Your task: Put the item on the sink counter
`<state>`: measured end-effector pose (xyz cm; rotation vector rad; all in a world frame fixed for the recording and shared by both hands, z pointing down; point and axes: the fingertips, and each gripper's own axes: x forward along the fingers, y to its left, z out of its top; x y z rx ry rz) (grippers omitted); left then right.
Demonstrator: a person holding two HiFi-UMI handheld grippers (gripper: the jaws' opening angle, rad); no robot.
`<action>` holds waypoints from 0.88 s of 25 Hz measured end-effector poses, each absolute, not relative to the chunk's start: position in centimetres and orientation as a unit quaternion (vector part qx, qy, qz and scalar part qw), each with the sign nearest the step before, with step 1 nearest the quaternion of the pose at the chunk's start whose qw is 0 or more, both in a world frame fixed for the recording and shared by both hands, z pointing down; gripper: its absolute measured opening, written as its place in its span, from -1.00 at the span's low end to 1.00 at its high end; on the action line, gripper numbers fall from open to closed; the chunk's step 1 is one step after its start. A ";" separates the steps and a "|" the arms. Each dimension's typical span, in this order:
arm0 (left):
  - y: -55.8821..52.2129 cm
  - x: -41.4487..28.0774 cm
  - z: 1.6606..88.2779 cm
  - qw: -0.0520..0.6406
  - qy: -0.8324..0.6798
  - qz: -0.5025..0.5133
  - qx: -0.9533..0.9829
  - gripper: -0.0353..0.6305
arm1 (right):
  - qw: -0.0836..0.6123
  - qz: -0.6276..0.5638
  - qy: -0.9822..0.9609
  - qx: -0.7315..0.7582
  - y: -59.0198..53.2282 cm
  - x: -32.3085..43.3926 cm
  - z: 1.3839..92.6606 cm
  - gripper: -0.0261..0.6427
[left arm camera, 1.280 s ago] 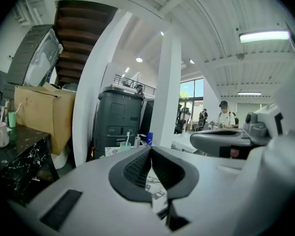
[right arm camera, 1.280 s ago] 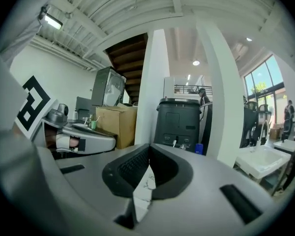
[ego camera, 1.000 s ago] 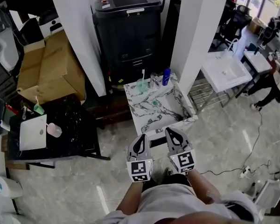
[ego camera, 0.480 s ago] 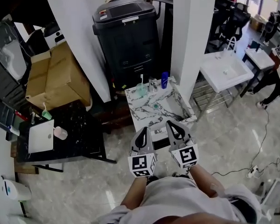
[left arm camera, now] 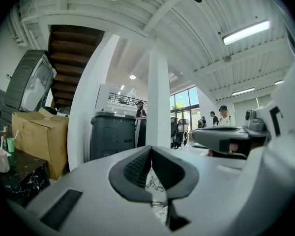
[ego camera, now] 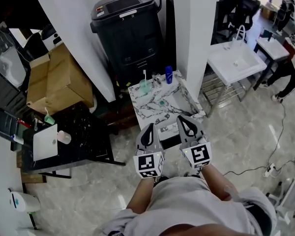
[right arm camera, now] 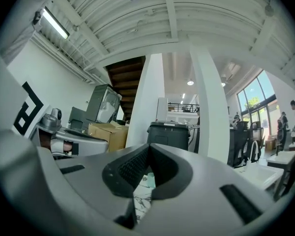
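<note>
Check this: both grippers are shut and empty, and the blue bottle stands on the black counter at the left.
Wrong counter. The blue bottle stands on the white marble counter straight ahead, as the head view shows. The left gripper and right gripper are indeed shut and empty.

Two claws: left claw [ego camera: 150, 128], right claw [ego camera: 183, 121]. One black bin [ego camera: 128, 28], one cardboard box [ego camera: 59, 82], one blue bottle [ego camera: 168, 75], one pink cup [ego camera: 65, 137]. Two green cups: green cup [ego camera: 144, 86] on the marble desk [ego camera: 179, 107], green cup [ego camera: 49, 119] on the black desk [ego camera: 83, 132].
</note>
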<state>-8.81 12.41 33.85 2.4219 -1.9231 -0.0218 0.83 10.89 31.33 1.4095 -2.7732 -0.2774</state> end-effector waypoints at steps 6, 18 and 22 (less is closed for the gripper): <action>12.4 -8.5 34.4 0.034 -0.624 -0.003 0.781 -0.86 | 0.014 -0.086 -0.879 0.468 10.5 3.0 31.6 -0.91; 13.4 -6.3 35.2 0.042 -0.613 -0.006 0.789 -0.86 | 0.022 -0.087 -0.879 0.468 12.0 4.0 32.7 -0.91; 13.9 -5.4 35.4 0.049 -0.613 -0.009 0.789 -0.86 | 0.039 -0.086 -0.879 0.467 12.4 4.9 32.8 -0.91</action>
